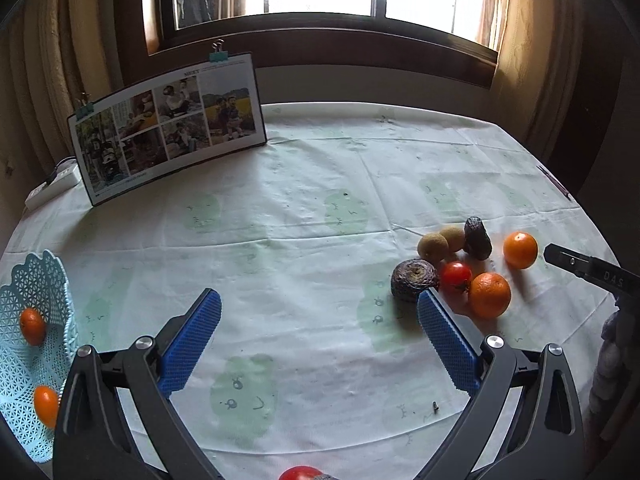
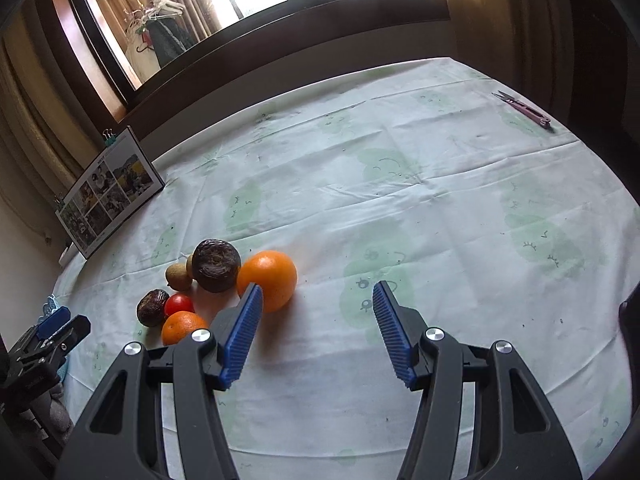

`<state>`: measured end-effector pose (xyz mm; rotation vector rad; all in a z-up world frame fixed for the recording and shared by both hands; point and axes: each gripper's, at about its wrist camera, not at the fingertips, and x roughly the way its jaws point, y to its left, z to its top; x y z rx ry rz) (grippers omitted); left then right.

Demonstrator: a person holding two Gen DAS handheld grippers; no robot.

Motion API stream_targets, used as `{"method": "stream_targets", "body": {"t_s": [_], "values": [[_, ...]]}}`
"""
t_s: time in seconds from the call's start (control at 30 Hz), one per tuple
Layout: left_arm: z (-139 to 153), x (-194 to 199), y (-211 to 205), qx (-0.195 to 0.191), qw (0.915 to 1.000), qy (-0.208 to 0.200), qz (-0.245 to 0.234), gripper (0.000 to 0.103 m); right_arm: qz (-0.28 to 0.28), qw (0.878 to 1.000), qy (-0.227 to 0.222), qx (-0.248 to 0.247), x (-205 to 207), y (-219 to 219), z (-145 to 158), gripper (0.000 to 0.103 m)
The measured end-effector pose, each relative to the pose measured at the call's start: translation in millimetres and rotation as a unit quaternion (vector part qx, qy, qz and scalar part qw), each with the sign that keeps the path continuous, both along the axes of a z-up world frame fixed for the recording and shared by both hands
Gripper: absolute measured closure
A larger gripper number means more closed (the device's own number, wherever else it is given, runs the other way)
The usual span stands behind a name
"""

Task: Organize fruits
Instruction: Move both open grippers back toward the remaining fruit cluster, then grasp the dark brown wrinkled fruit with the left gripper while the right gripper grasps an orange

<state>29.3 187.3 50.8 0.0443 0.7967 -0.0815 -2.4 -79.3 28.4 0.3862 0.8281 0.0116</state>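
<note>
The left gripper (image 1: 318, 312) hangs over the tablecloth (image 1: 304, 208) with its blue pads spread wide and nothing between them. Off its left finger sits a light blue lattice basket (image 1: 36, 292) holding two small oranges (image 1: 33, 326). Just past its right fingertip lies the fruit cluster: a dark wrinkled fruit, possibly a passion fruit (image 1: 414, 279), touching a tomato (image 1: 455, 276), then an orange (image 1: 490, 295), two kiwis (image 1: 433, 247) and an avocado (image 1: 477, 238).

The right gripper (image 2: 318, 290) is likewise spread and empty; a large orange (image 2: 272, 276) sits just beyond its left pad, outside the gap.
</note>
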Motion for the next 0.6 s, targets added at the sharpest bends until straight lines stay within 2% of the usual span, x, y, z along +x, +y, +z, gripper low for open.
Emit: {"method": "stream_targets", "body": {"t_s": [0.3, 0.37, 0.43, 0.5, 0.6], "values": [[-19.3, 25.2, -22.8, -0.010, 0.9983, 0.044, -0.039, 0.005, 0.021, 1.000, -0.012, 0.006, 2.5, 4.6, 4.1, 0.045], [-24.4, 31.1, -25.8, -0.020, 0.9972, 0.056, -0.047, 0.018, 0.022, 1.000, -0.009, 0.011, 3.1, 4.0, 1.1, 0.045], [-29.2, 36.7, -27.8, -0.036, 0.9955, 0.071, -0.052, 0.025, 0.022, 1.000, -0.008, 0.016, 3.6, 3.5, -1.4, 0.045], [-32.4, 40.3, -30.7, -0.050, 0.9936, 0.081, -0.061, 0.028, 0.024, 1.000, -0.008, 0.018, 3.9, 3.4, -2.2, 0.045], [-35.4, 43.6, -37.4, -0.050, 0.9925, 0.085, -0.071, 0.034, 0.027, 0.999, -0.010, 0.021, 4.0, 3.6, -2.1, 0.045]]}}
